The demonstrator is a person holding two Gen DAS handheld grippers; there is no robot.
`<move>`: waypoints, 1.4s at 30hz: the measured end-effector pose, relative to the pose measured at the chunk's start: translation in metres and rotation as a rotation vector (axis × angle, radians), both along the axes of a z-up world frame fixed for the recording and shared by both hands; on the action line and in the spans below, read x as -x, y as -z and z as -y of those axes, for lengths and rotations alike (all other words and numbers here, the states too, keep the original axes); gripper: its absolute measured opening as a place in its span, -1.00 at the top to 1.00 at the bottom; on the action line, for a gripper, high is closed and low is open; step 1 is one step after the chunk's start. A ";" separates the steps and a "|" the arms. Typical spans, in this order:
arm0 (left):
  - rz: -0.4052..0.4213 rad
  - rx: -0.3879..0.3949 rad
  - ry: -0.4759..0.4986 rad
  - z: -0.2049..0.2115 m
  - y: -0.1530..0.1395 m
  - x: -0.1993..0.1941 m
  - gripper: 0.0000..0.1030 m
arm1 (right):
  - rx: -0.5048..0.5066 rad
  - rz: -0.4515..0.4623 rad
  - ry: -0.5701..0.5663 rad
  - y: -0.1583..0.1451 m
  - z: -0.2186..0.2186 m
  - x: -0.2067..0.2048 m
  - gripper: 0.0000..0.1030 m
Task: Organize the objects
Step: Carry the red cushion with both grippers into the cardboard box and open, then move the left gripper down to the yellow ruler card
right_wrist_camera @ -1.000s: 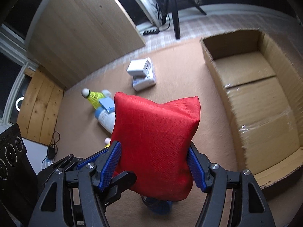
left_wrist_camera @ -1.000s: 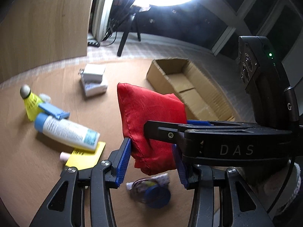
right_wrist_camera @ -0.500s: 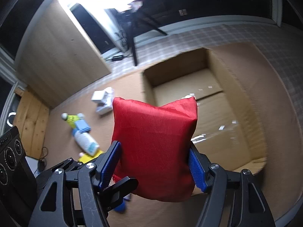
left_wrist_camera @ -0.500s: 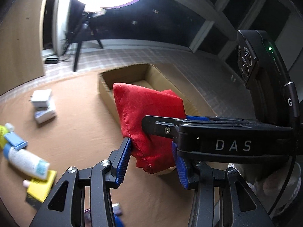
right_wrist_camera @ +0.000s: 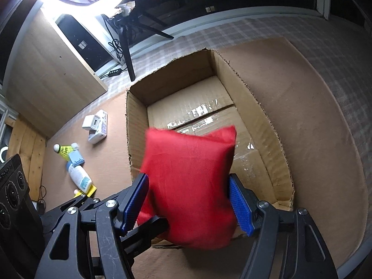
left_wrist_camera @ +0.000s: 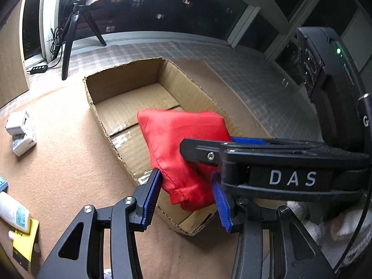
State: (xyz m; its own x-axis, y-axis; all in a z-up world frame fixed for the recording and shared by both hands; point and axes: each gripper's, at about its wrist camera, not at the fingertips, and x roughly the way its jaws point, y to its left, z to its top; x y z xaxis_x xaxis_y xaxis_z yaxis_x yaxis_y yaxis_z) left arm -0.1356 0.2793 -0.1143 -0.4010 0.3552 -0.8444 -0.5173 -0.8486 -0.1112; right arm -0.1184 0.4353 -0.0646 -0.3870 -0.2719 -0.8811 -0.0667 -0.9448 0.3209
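Note:
A red cloth bag hangs over the near end of an open cardboard box. My left gripper has its blue pads on both sides of the bag's lower end. My right gripper comes in from the right and is shut on the same bag; its arm crosses the left wrist view. In the right wrist view the box lies right behind the bag, with only taped flaps inside.
On the brown mat left of the box lie two white chargers, a yellow shuttlecock, a blue clip, a white tube and a yellow card. A tripod and wooden panel stand behind.
Both grippers have carried the red bag to the right, from above the loose items to over the near end of the box. The grip has not changed.

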 end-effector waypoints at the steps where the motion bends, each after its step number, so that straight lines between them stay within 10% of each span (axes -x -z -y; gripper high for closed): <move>1: 0.000 0.006 -0.002 0.001 -0.001 -0.001 0.01 | -0.012 -0.004 -0.003 -0.002 0.001 0.000 -0.28; 4: -0.013 0.013 -0.022 0.011 -0.006 -0.004 -0.25 | -0.037 -0.016 -0.008 -0.007 0.004 -0.002 -0.29; 24: -0.072 0.091 -0.291 0.191 -0.054 -0.049 -0.35 | 0.010 -0.063 -0.118 -0.026 0.071 -0.051 -0.29; 33: 0.001 0.128 -0.428 0.279 -0.044 -0.045 -0.35 | 0.047 -0.047 -0.134 -0.017 0.097 -0.063 -0.29; 42: 0.088 0.125 -0.395 0.280 -0.019 -0.033 -0.34 | 0.059 -0.028 -0.103 -0.008 0.096 -0.072 -0.29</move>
State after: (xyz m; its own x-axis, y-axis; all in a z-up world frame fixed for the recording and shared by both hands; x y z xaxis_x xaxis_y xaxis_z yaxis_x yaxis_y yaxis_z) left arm -0.1022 -0.0011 -0.0955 -0.4107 0.0816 -0.9081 -0.1427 -0.9895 -0.0243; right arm -0.0464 0.3389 -0.0568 -0.3786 -0.3630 -0.8514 0.0399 -0.9254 0.3768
